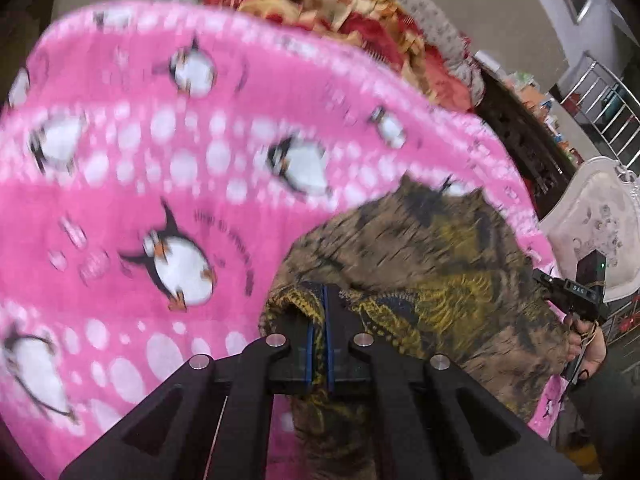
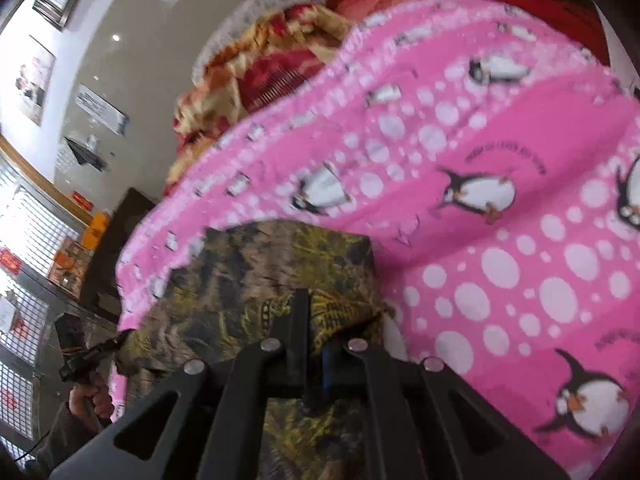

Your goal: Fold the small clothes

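Observation:
A small brown, yellow and black patterned garment (image 1: 432, 264) hangs stretched between my two grippers above a pink penguin blanket (image 1: 140, 160). My left gripper (image 1: 319, 300) is shut on one edge of the garment. My right gripper (image 2: 310, 304) is shut on the garment's (image 2: 256, 272) other edge. In the left wrist view the right gripper (image 1: 576, 292) shows at the far right with the hand holding it. In the right wrist view the left gripper (image 2: 88, 356) shows at the lower left. The view is motion-blurred.
The pink blanket (image 2: 500, 240) covers a bed. A crumpled red and gold quilt (image 1: 340, 4) lies at its far end, also in the right wrist view (image 2: 256, 68). A white ornate headboard or chair (image 1: 592, 220) stands right. Wire racks (image 2: 24, 240) and shelves stand beside the bed.

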A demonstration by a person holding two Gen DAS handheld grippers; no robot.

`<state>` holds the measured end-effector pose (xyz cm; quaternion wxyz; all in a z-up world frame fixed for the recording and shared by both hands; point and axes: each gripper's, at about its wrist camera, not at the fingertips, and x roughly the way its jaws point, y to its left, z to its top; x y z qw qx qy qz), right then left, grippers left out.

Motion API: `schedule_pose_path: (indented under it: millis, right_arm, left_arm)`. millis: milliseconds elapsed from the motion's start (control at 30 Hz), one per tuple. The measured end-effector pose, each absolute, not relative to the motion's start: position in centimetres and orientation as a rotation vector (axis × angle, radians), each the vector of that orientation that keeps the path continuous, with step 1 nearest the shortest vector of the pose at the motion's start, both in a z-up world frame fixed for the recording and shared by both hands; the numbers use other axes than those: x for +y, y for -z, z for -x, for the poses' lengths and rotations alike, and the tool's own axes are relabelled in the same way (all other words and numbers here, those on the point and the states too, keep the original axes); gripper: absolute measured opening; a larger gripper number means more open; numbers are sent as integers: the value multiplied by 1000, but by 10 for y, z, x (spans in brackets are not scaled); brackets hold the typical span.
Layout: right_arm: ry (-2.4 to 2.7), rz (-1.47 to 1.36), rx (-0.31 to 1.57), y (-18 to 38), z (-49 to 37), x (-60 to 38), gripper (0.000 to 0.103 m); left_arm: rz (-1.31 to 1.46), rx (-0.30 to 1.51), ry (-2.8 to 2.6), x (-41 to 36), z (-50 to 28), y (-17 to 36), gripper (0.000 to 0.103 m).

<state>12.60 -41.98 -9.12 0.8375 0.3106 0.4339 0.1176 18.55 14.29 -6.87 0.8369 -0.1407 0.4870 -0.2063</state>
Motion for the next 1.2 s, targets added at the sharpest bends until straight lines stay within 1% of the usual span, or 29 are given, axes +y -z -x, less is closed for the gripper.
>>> schedule_pose_path:
  millis: [67,167,233,300,400,500,567,600,667,700,800,833,900,933,1033,1100,1200]
  right_arm:
    - [-261,-674,936,97,-129,-422,4]
    - [-296,-715,902,81,-121,-429,9]
    - [-309,-707,862,62,-108,-433,21]
    - [-293,-649,845,43,-95,-433,25]
    - [-271,-485,841,18,-77,-417,25]
    - [-320,-334,877,9,-72,-379,25]
    - [-306,-187,942,15,-80,-345,26]
    - [-283,-123,1012,25,-89,-333,27]
    - [-238,-48,1128,47,-101,-321,27]
    - [-209,-15,1184,61,-108,-318,27]
    - [-180,10,1175,66,-133,-315,39]
    - [-171,5,1162,65,-142,-314,40]
    - [-164,-34,1062,50,-158,-317,39]
    - [-145,-76,989,38,-162,-323,39]
    - [-127,-183,872,13,-157,-334,40]
    - [-125,-170,843,4,-152,-331,40]
    - [-103,-184,807,1,-148,-319,40]
  left_arm:
    - [340,1021,451,149,-182,74,0]
    - [380,1013,467,160,-176,64,0]
    - [356,977,452,168,-166,47,0]
    - [314,932,411,173,-156,29,0]
    - [287,862,420,161,-133,4,0]
    - [208,887,553,117,-118,2,0]
    - [94,940,612,78,-112,14,0]
    - [39,968,598,63,-113,26,0]
    - [-11,1065,534,48,-122,56,0]
    - [-2,1082,525,47,-128,65,0]
    - [40,1065,487,51,-156,59,0]
    - [34,1036,436,54,-171,52,0]
    - [25,983,280,67,-196,40,0]
    - [66,957,217,78,-206,32,0]
    - [178,877,155,98,-213,12,0]
    - [180,833,163,90,-210,7,0]
    - [191,819,213,66,-214,14,0]
